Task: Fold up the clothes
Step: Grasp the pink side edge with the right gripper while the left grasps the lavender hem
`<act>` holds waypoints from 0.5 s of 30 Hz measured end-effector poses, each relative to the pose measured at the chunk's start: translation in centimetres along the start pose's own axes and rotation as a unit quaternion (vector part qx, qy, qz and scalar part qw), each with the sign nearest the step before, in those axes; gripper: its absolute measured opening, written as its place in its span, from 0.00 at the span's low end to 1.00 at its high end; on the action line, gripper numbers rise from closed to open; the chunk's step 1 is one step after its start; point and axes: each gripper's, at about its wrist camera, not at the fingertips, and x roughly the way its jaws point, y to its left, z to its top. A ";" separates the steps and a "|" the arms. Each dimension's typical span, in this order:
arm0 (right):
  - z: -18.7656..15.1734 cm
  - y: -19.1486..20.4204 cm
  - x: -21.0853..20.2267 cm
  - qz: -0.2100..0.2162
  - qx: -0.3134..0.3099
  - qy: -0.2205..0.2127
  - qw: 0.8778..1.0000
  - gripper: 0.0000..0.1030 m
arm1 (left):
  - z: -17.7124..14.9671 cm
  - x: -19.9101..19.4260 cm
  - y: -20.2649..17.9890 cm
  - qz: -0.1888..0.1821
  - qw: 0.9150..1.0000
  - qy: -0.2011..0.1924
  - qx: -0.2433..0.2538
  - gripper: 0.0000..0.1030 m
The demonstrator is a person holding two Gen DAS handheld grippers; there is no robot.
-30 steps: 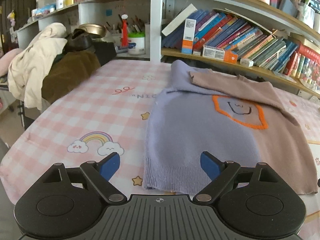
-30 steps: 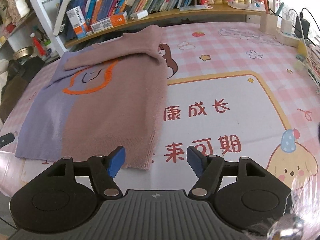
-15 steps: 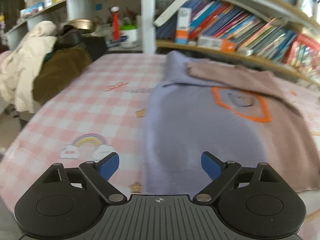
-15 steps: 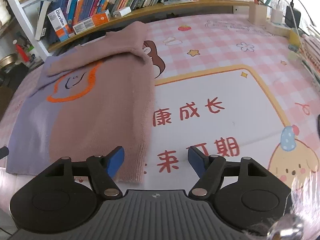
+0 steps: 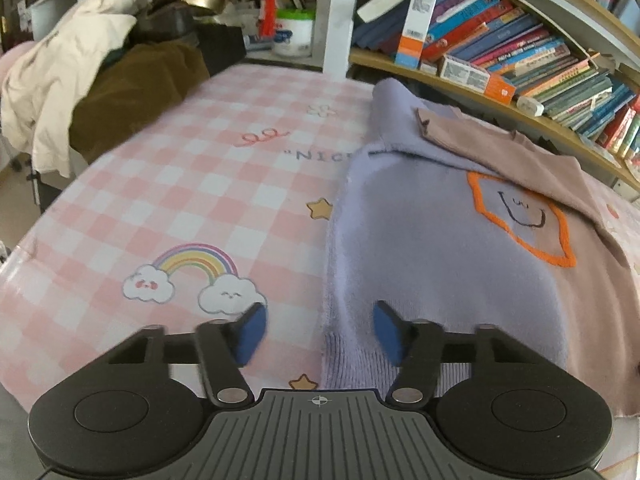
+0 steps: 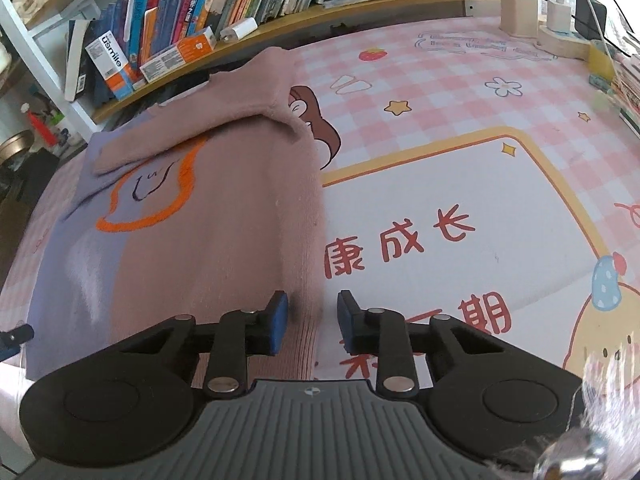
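A knit sweater (image 5: 420,248), half lavender and half dusty pink with an orange-outlined smiley, lies flat on the pink checked tablecloth (image 5: 180,184), its sleeves folded across the chest. My left gripper (image 5: 319,330) is low over the lavender hem corner. Its jaws are closing, the sweater's left edge runs between them, and the pads are still apart from the cloth. In the right wrist view the sweater (image 6: 208,248) shows its pink side. My right gripper (image 6: 312,320) straddles the pink hem corner, jaws closing and narrow, with a gap still showing beside the fabric edge.
A heap of cream clothing (image 5: 60,64) and brown clothing (image 5: 132,80) sits at the table's far left. A shelf of books (image 5: 500,52) runs along the back edge. A pen holder (image 6: 520,12) and chargers stand at the far right corner. Printed tablecloth (image 6: 480,120) lies right of the sweater.
Both grippers came forward and lower onto the sweater's hem corners. Their jaws went from wide apart to much narrower around the fabric edges.
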 end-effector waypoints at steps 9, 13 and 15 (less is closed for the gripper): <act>0.4 0.9 0.0 0.021 0.001 -0.009 1.000 0.09 | 0.5 0.0 -0.9 -0.040 0.999 -0.007 0.019 0.14; 0.7 2.2 -0.6 0.076 -0.012 -0.026 0.997 0.09 | 1.0 -0.3 -2.1 -0.062 0.997 -0.020 0.044 0.14; 0.8 2.6 -0.3 0.082 -0.017 -0.020 0.996 0.09 | 1.1 0.0 -2.3 -0.065 0.997 -0.013 0.046 0.14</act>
